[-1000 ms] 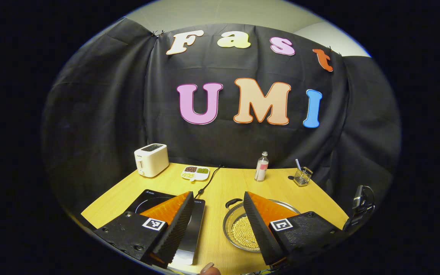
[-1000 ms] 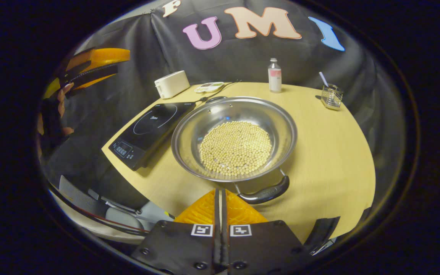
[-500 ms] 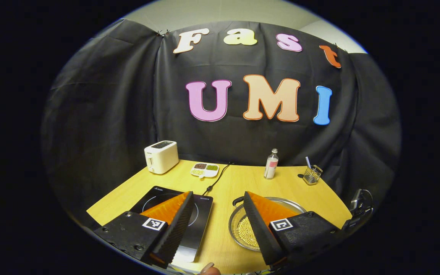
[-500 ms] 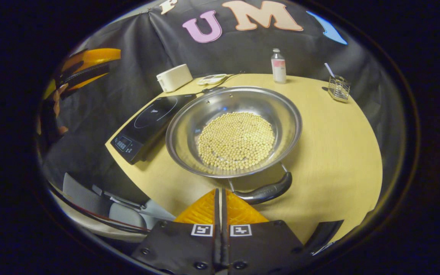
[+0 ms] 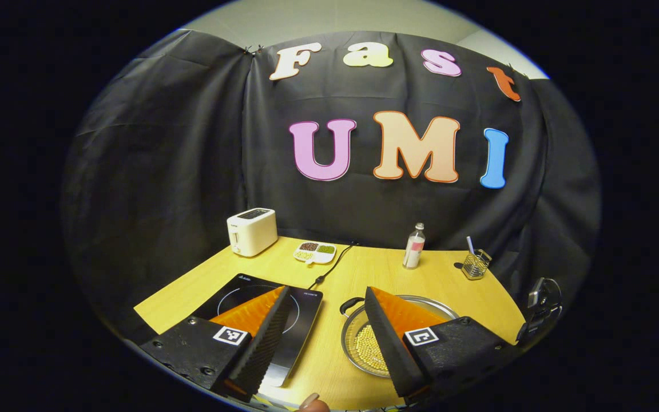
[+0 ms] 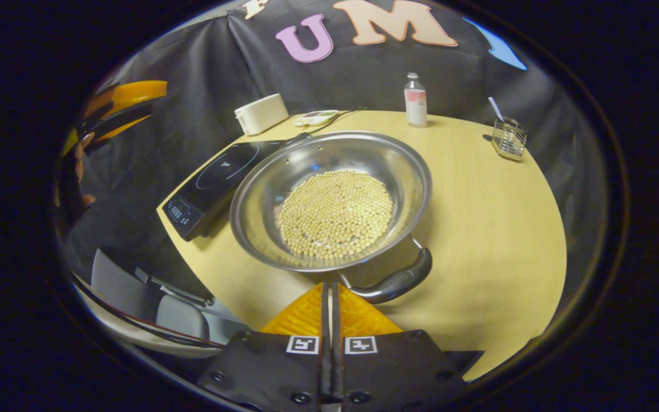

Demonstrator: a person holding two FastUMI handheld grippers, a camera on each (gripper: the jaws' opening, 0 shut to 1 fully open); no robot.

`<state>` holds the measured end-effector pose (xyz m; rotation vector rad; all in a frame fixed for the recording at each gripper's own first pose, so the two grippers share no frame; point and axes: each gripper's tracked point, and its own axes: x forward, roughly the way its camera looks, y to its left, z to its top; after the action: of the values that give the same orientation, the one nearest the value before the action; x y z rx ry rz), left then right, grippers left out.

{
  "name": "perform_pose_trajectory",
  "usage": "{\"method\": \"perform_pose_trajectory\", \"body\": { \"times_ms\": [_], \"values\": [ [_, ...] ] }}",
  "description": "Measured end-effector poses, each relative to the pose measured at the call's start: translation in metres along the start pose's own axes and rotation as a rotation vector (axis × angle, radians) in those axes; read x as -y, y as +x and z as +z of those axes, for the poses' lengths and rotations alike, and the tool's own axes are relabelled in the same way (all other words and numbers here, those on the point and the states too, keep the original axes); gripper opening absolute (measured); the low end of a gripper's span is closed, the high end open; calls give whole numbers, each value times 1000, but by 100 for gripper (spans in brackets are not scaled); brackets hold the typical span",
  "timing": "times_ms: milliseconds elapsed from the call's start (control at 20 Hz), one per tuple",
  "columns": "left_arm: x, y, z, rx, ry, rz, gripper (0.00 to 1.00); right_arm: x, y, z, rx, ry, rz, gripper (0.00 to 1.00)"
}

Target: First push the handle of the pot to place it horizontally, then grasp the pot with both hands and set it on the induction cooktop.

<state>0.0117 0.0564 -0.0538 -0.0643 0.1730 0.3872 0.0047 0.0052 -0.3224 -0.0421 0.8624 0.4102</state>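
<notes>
A steel pot [image 6: 407, 171] with yellow beans stands on the wooden table, just right of the black induction cooktop [image 6: 215, 177]. Its near black handle [image 6: 395, 280] points toward me and slants to the right. My right gripper [image 6: 329, 286] is shut with nothing in it, its tips just left of that handle's base. In the left gripper view my left gripper [image 5: 328, 290] hangs open above the table's front edge. The cooktop [image 5: 243, 286] lies behind its left finger, and the pot [image 5: 358, 343] with its far handle [image 5: 351, 302] behind its right. That gripper [image 6: 115, 106] is also at the upper left of the right gripper view.
At the back of the table stand a white toaster [image 5: 251, 230], a divided dish [image 5: 315, 252], a small bottle [image 5: 414, 247] and a wire holder [image 5: 474, 264]. The cooktop's cable [image 5: 329, 269] runs toward the wall. A chair [image 6: 152, 303] sits below the table's left edge.
In the right gripper view the pot has shifted left toward the cooktop and its near handle has swung rightward. The left gripper stayed open while its view drifted.
</notes>
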Motion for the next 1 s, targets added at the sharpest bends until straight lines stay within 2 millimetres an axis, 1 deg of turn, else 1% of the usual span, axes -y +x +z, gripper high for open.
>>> {"method": "perform_pose_trajectory", "body": {
  "times_ms": [100, 150, 200, 250, 300, 350, 450, 500, 750, 800, 850, 900, 950, 1000],
  "values": [
    [1, -3, -1, -1, -7, 21, 85, 13, 1, 4, 1, 3, -1, 0],
    [1, -4, -1, -2, -9, 30, 85, 18, 2, 7, 3, 2, -1, 2],
    [2, -6, -2, -3, -8, 38, 85, 23, 3, 10, 4, -3, 0, 0],
    [2, -7, -2, -2, -7, 48, 85, 27, 4, 11, 5, -9, 2, 2],
    [2, -9, -1, 1, -6, 57, 80, 30, 5, 14, 5, -16, 4, 3],
    [3, -11, 0, 4, -7, 65, 85, 34, 7, 16, 6, -26, 6, 3],
    [2, -15, 0, 5, -7, 81, 85, 41, 9, 22, 10, -39, 12, 3],
    [1, -18, 0, 4, -4, 90, 85, 43, 11, 25, 13, -41, 15, 0],
    [-5, -25, 0, 7, -3, 125, 85, 61, 17, 38, 24, -39, 7, 0],
    [-5, -26, 1, 9, -6, 129, 81, 64, 18, 40, 25, -34, 4, 3],
    [-5, -26, 0, 11, -7, 130, 85, 66, 19, 42, 27, -29, 2, 0],
    [-4, -26, 0, 10, -7, 128, 80, 68, 20, 43, 29, -25, 1, 3],
    [-3, -27, -2, 8, -8, 127, 80, 71, 20, 45, 32, -23, -6, 0],
    [-3, -28, -3, 3, -10, 128, 85, 73, 21, 46, 33, -21, -10, 0]
  ]
}}
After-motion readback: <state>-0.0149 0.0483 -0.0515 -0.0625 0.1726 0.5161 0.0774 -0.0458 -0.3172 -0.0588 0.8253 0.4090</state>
